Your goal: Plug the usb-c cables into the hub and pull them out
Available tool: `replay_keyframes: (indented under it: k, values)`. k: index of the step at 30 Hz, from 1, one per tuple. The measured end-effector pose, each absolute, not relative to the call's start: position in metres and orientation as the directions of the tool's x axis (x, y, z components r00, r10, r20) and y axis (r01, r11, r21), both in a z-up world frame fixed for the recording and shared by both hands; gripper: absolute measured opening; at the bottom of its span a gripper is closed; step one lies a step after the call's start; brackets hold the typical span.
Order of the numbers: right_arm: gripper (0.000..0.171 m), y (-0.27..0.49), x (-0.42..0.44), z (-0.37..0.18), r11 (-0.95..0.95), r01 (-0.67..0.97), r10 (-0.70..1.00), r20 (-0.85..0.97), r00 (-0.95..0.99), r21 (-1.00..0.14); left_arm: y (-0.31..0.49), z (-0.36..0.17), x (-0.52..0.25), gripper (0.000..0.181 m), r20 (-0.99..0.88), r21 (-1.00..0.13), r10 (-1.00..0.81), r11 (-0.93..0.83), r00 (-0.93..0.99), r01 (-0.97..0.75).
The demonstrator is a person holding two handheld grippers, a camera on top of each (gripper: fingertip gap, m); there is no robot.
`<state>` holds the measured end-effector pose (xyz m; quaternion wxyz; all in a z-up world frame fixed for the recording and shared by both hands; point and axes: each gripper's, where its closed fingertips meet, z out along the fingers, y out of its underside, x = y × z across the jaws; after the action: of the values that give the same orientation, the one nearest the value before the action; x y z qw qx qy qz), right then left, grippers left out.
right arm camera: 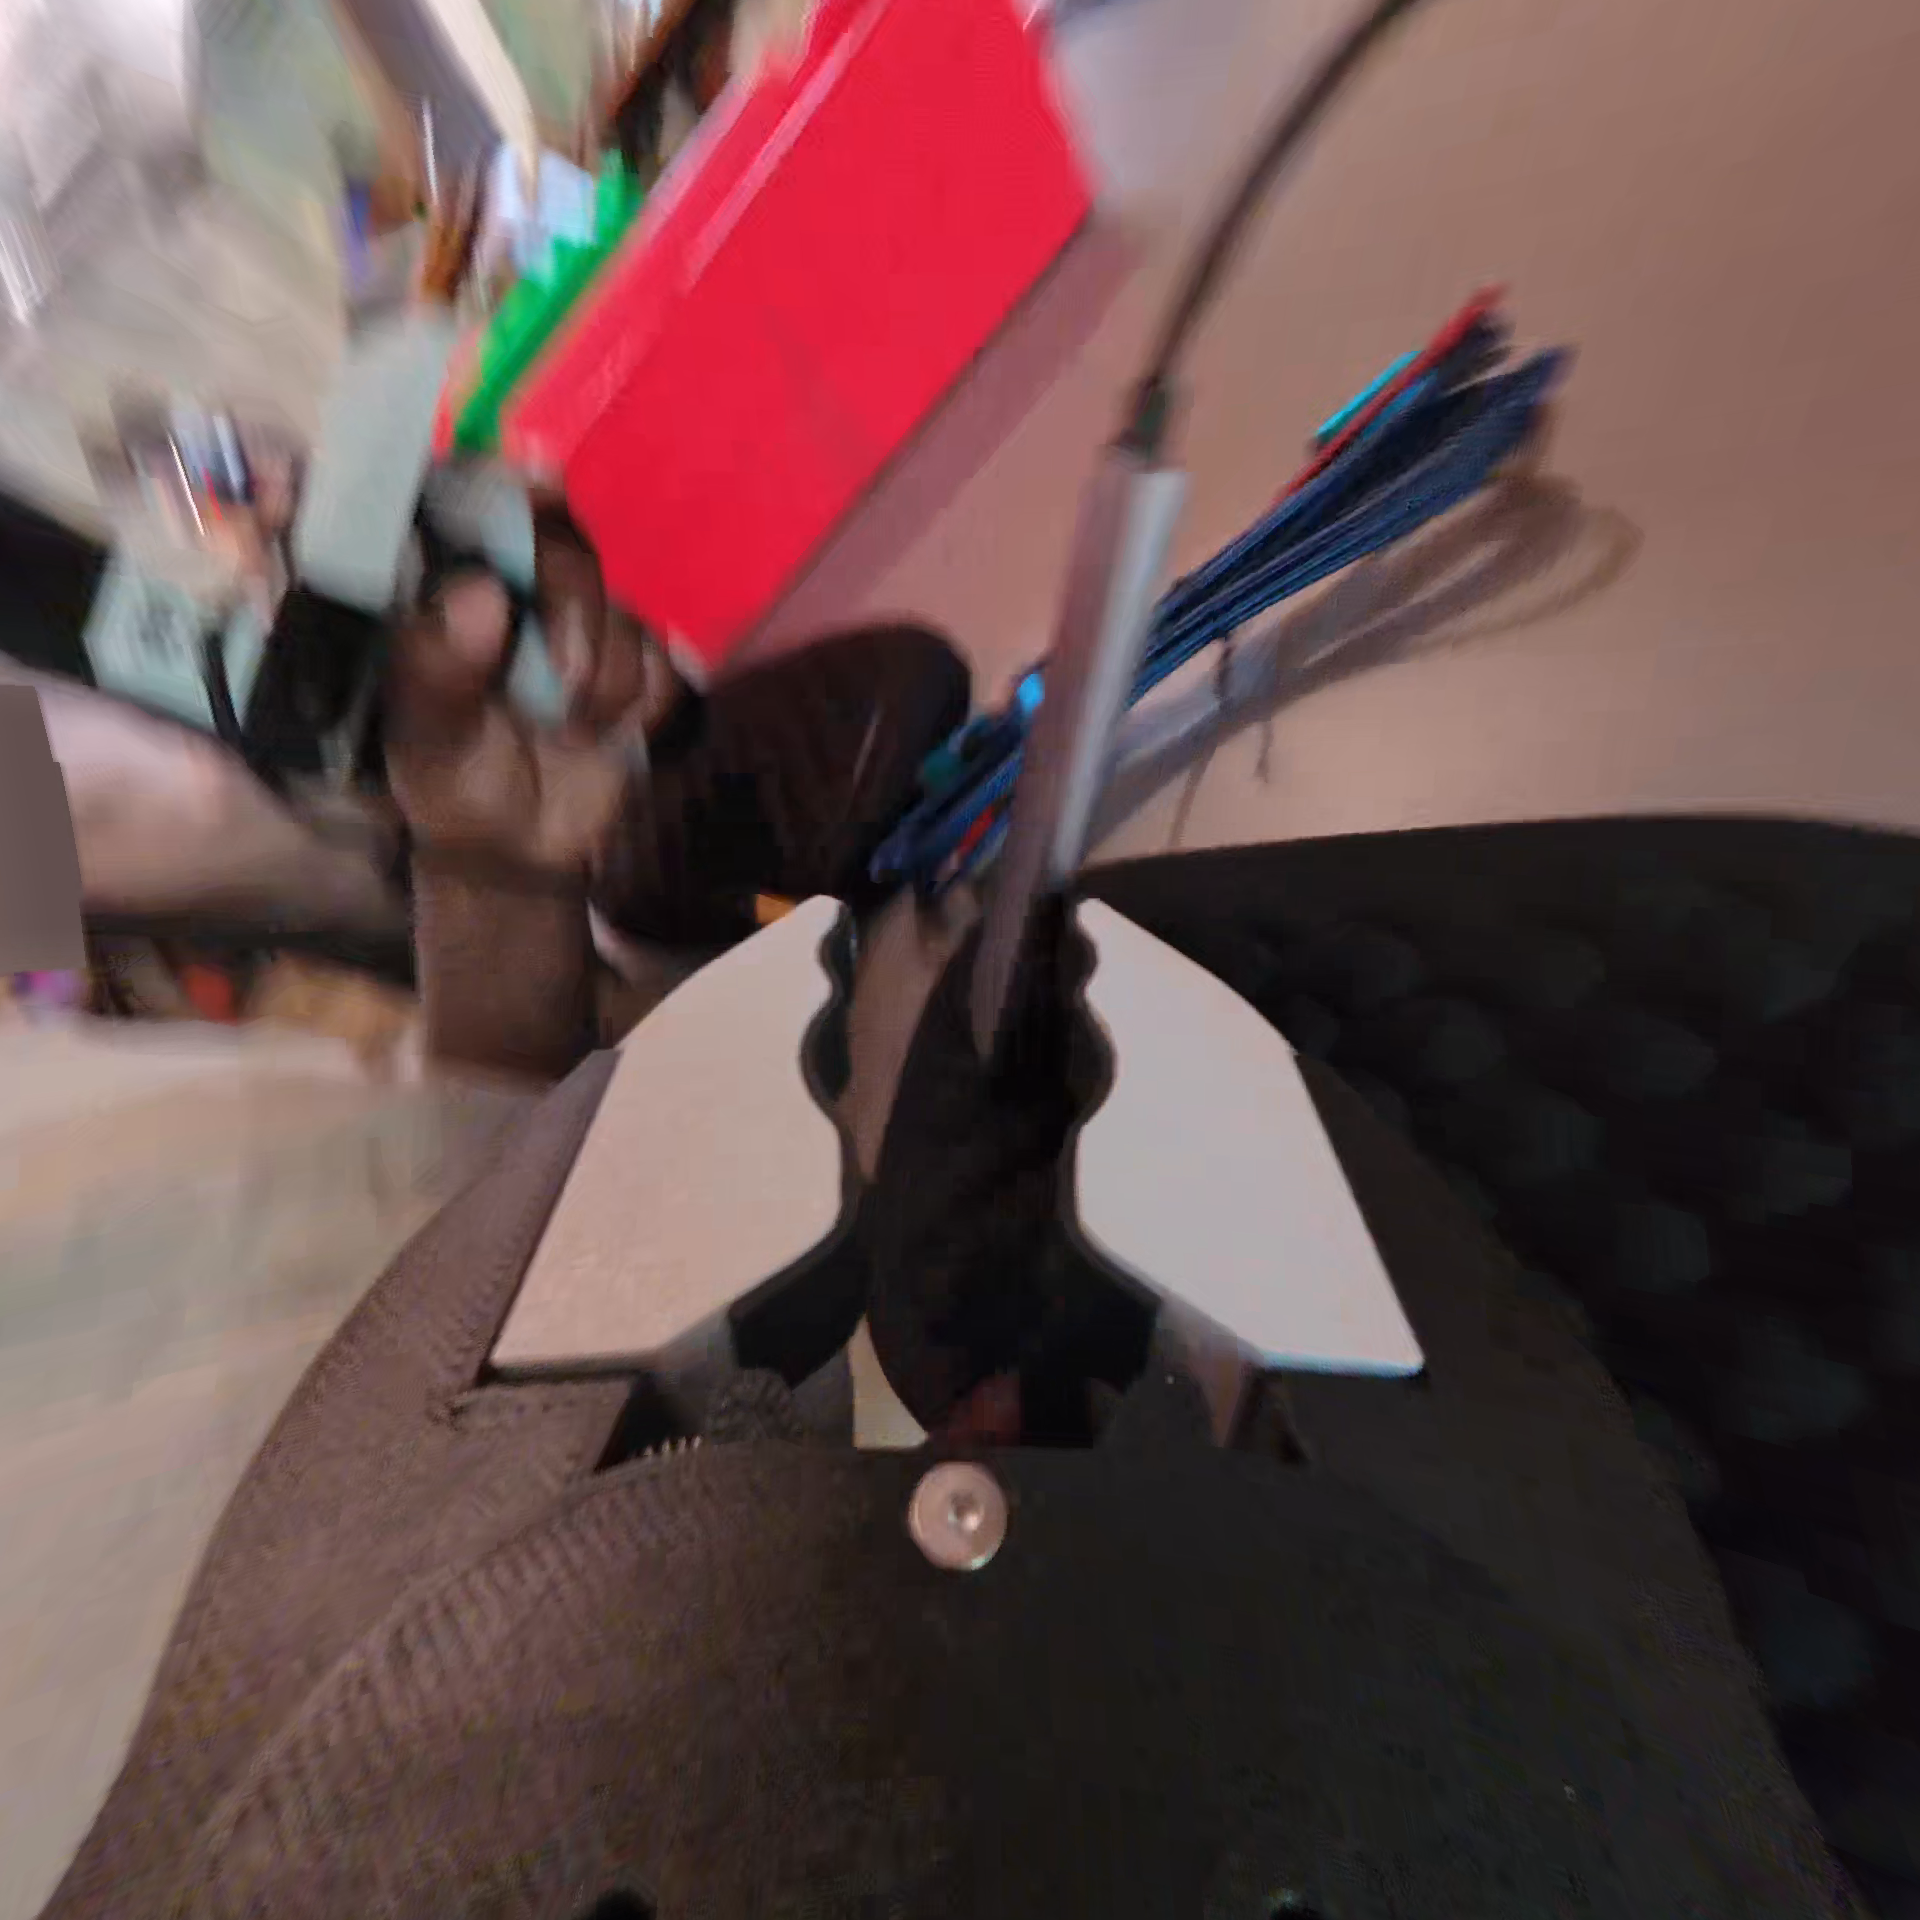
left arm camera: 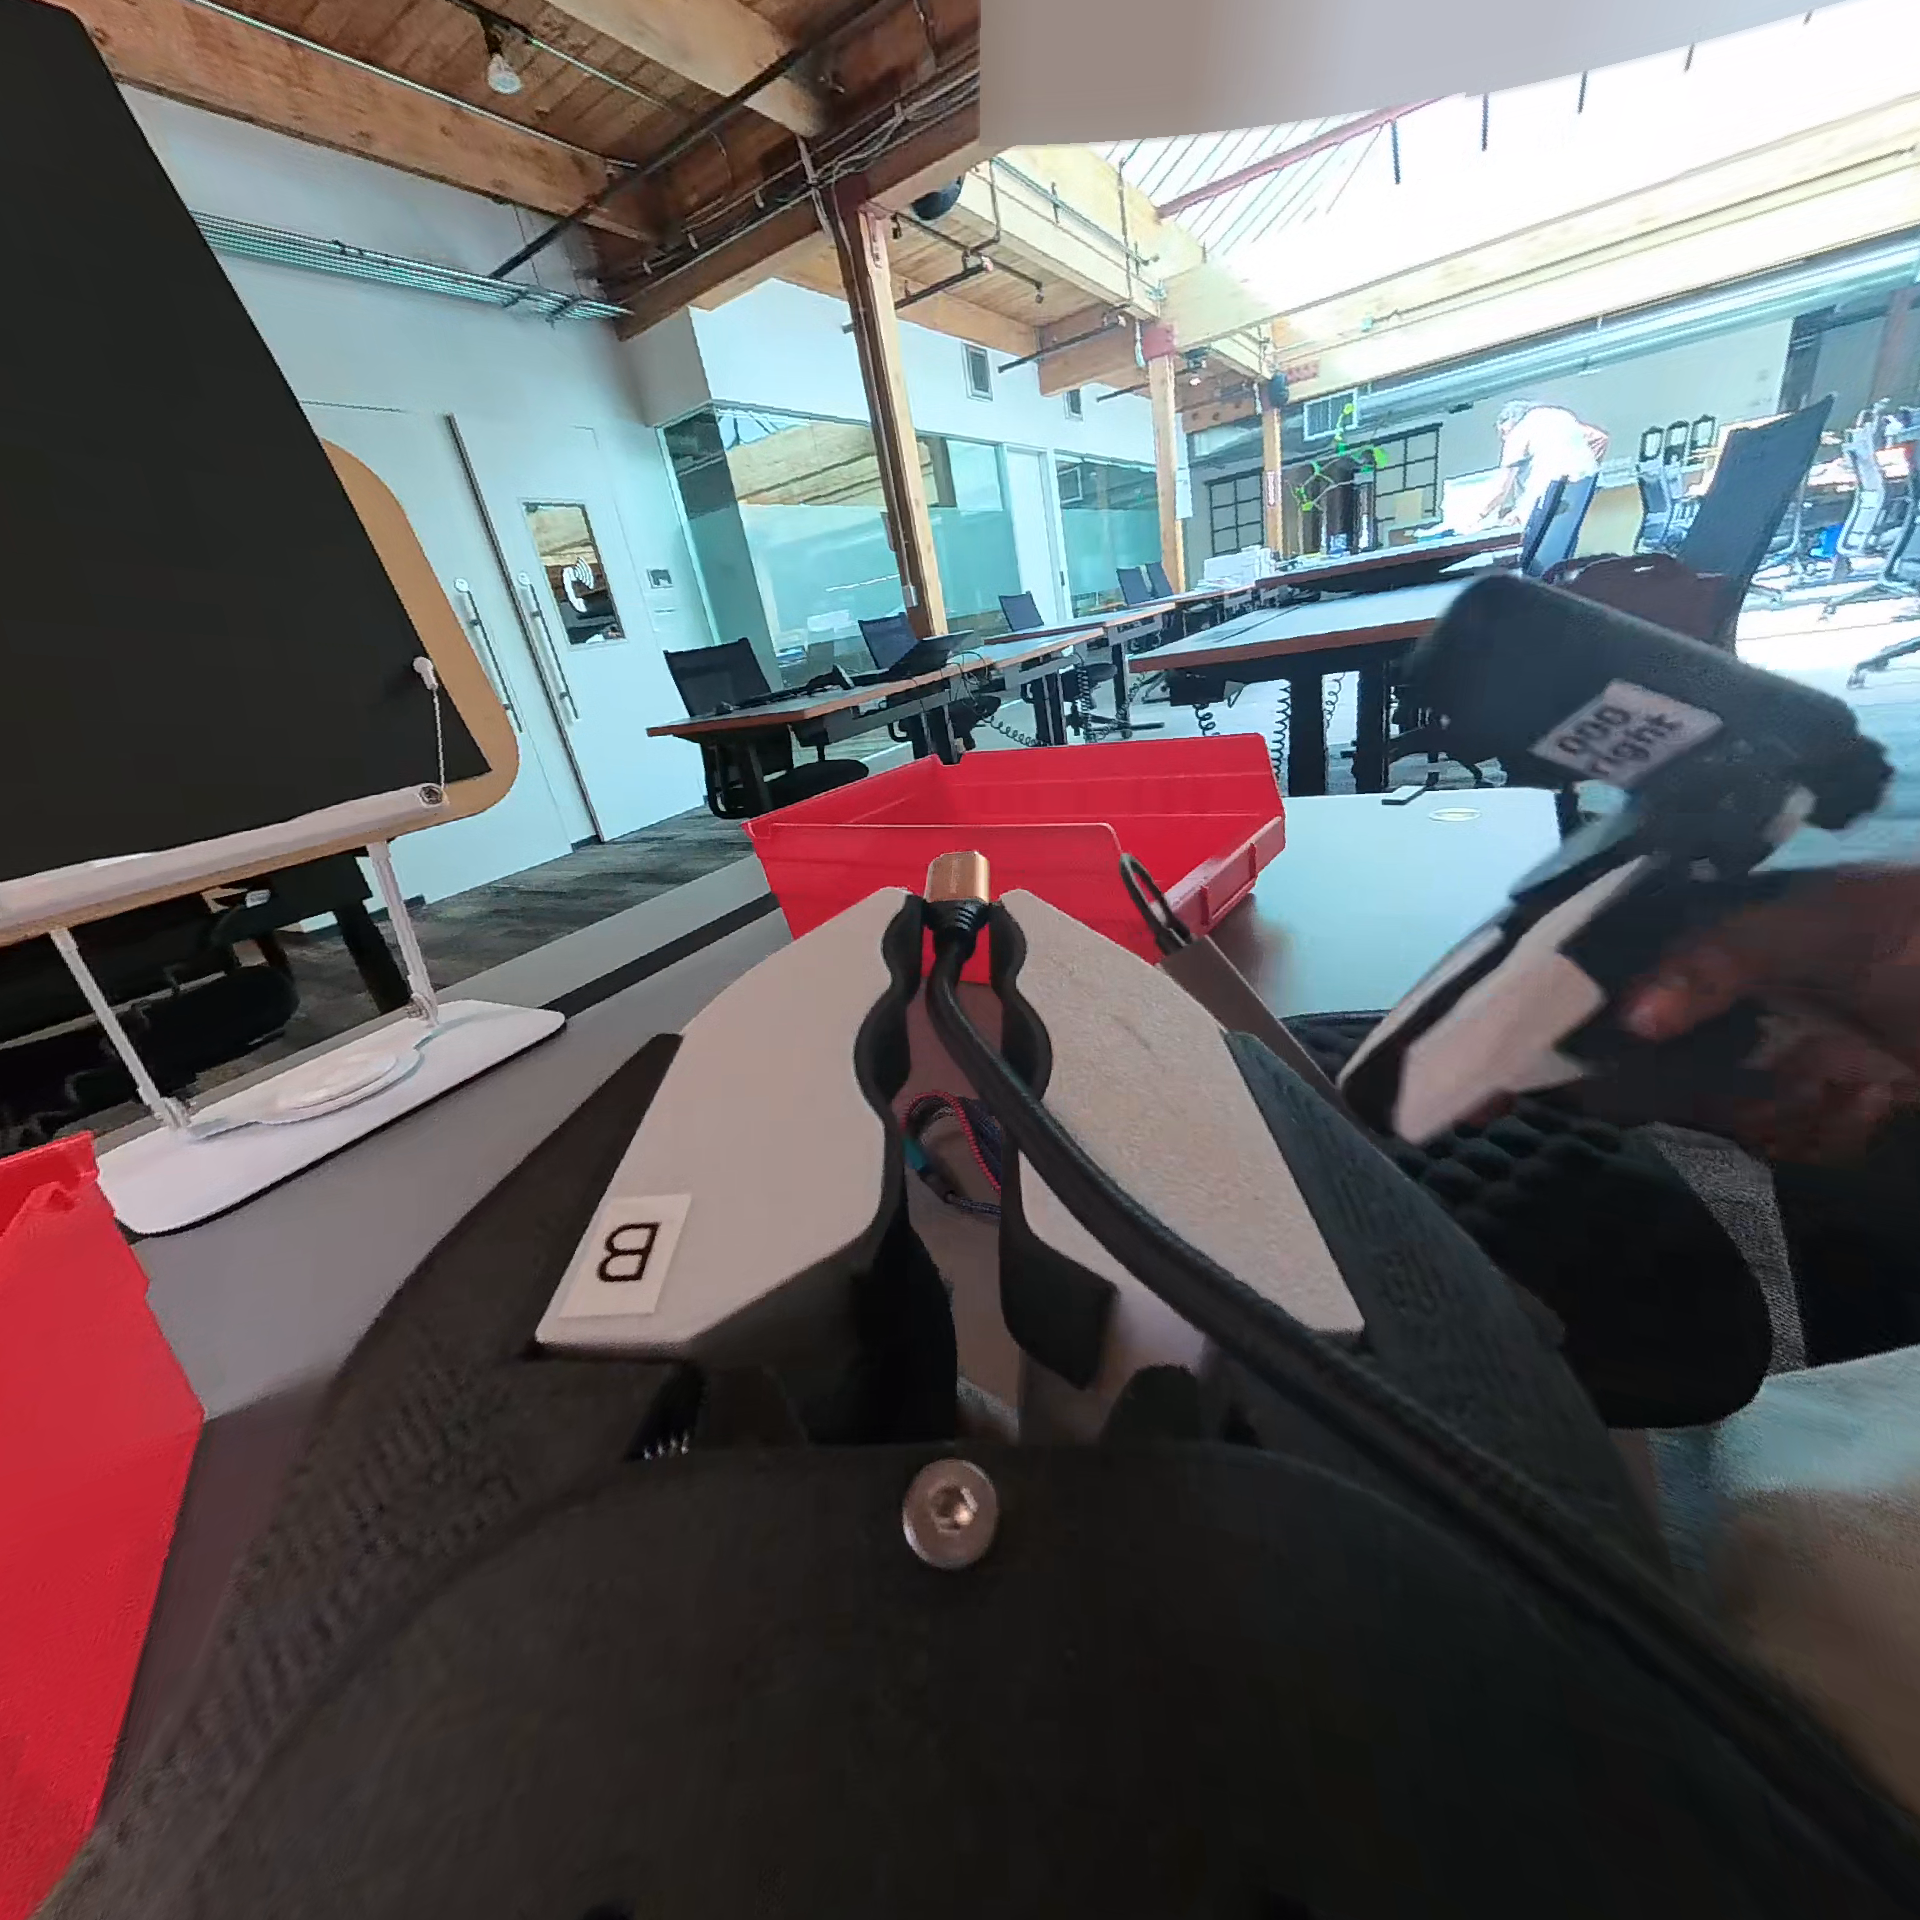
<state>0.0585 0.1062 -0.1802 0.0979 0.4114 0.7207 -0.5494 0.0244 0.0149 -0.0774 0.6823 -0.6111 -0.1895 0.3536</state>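
Note:
My left gripper [left arm camera: 956, 914] is shut on a black usb-c cable [left arm camera: 1039, 1122], just behind its copper-coloured plug [left arm camera: 956, 876], which sticks out past the fingertips. My right gripper [right arm camera: 961, 925] is shut on a slim grey hub [right arm camera: 1117, 613] that points up and away, with its own thin cable [right arm camera: 1226, 229] running off the top. That view is blurred by motion. The right gripper [left arm camera: 1455, 1039] also shows at the right of the left wrist view, held by a hand, with the hub [left arm camera: 1226, 987] edge-on just right of the plug. A blue braided cable [right arm camera: 1351, 488] lies on the table beyond the hub.
A red bin [left arm camera: 1039, 821] stands on the grey table just past the plug, and another red bin [left arm camera: 73, 1455] sits at the near left. A black screen on a white stand [left arm camera: 312, 1081] stands at the left. Desks, chairs and a person are far behind.

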Motion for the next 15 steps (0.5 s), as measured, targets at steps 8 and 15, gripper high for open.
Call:
replay_keyframes:
  k: [8,15]
  values:
    - [0.039,0.136,0.075,-0.159,0.709,-0.432,-0.331,0.278,-0.902,-0.557,0.022,-0.078,0.030,0.012,-0.201,-0.965,0.668,-0.011,0.717,-0.261]
    - [0.035,0.143,0.047,-0.193,0.632,-0.761,-0.732,0.209,-0.648,-0.145,0.034,-0.077,0.044,0.012,-0.260,-0.957,0.578,-0.051,0.774,-0.284]
